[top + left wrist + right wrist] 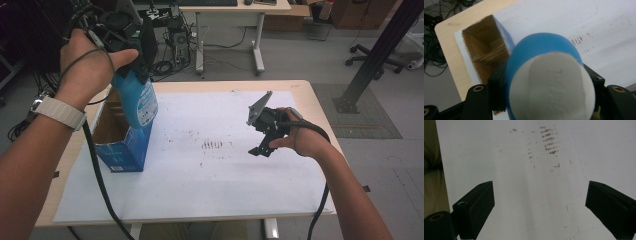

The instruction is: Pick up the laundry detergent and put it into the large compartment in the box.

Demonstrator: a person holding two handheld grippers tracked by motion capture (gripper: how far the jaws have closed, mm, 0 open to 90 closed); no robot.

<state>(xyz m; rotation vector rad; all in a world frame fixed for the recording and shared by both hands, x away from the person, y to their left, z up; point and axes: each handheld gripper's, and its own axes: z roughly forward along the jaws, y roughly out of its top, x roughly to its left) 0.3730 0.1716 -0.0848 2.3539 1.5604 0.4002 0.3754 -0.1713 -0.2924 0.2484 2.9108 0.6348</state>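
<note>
High view: left hand-held gripper clamping blue bottle.

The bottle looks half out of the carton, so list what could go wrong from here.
1. The blue bottle is gripped near its top by the left gripper; its bottom may snag the blue carton and tip it.
2. The right gripper hangs open, away from the carton, so nothing steadies it.
</note>
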